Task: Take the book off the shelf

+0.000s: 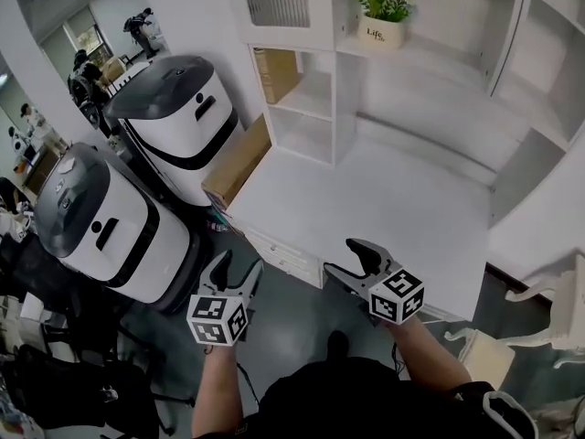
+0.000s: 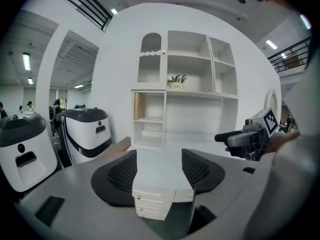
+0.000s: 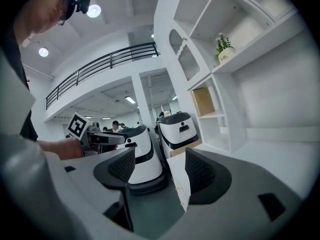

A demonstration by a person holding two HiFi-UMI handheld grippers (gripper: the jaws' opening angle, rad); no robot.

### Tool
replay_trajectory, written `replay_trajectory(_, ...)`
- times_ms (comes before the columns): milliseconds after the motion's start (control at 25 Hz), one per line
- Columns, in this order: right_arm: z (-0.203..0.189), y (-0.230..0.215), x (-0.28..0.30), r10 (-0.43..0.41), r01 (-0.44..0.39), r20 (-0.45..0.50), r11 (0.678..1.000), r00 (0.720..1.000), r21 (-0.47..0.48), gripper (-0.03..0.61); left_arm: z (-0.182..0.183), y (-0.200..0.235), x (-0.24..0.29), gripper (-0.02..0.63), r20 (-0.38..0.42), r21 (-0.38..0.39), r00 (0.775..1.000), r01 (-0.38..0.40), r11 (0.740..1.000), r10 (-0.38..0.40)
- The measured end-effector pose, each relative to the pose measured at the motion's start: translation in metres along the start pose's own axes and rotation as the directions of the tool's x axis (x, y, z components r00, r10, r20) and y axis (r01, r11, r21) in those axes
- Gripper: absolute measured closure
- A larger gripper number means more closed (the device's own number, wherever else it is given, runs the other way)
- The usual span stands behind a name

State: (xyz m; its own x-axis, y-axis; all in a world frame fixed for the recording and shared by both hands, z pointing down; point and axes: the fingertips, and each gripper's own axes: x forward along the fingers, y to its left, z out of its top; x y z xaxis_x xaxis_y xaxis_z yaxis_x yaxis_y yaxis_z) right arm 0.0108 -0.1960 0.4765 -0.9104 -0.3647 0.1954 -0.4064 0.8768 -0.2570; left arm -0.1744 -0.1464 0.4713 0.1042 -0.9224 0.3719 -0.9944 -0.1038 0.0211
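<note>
The book [image 1: 274,73] stands upright in the upper-left compartment of the white shelf [image 1: 315,108], against that compartment's left wall, at about 11 o'clock in the head view; a potted plant [image 1: 384,16] sits one level higher, at 1 o'clock from the book; the white surface [image 1: 393,218] lies below the shelf. The left hand-held gripper [image 1: 236,273] hovers off the surface's near corner at 7 o'clock, jaws spread with nothing between them; the right hand-held gripper [image 1: 352,262] hangs over the surface's near edge at 6 o'clock, jaws likewise spread and empty, well apart from the book. Two white machines [image 1: 174,122] stand at 9 o'clock beside the surface.
</note>
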Motion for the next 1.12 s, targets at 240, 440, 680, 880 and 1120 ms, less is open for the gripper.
replay_trajectory(240, 0.013, -0.035, 0.009, -0.008, 0.008, -0.011, 1.000, 1.000, -0.008, 0.250, 0.019, 0.001, 0.039, 0.328, 0.009, -0.005, 1.000, 0.004, 1.000, -0.004)
replay_trajectory(440, 0.021, -0.050, 0.026, -0.024, 0.023, -0.020, 1.000, 1.000, -0.020, 0.250, 0.027, 0.014, 0.065, 0.328, 0.021, -0.013, 1.000, 0.023, 1.000, -0.023)
replay_trajectory(680, 0.031, -0.076, 0.074, -0.074, 0.073, -0.038, 0.997, 0.997, -0.022, 0.250, 0.039, 0.058, 0.115, 0.328, 0.033, -0.020, 0.997, 0.071, 0.997, -0.070)
replay_trajectory(880, 0.066, -0.106, 0.141, -0.142, 0.142, -0.009, 0.990, 0.990, -0.012, 0.253, 0.067, 0.115, 0.165, 0.328, 0.040, -0.006, 0.992, 0.124, 0.992, -0.124)
replay_trajectory(1120, 0.104, -0.106, 0.222, -0.149, 0.149, -0.011, 0.988, 0.989, -0.040, 0.258, 0.093, 0.161, 0.212, 0.328, 0.022, 0.055, 0.979, 0.199, 0.978, -0.200)
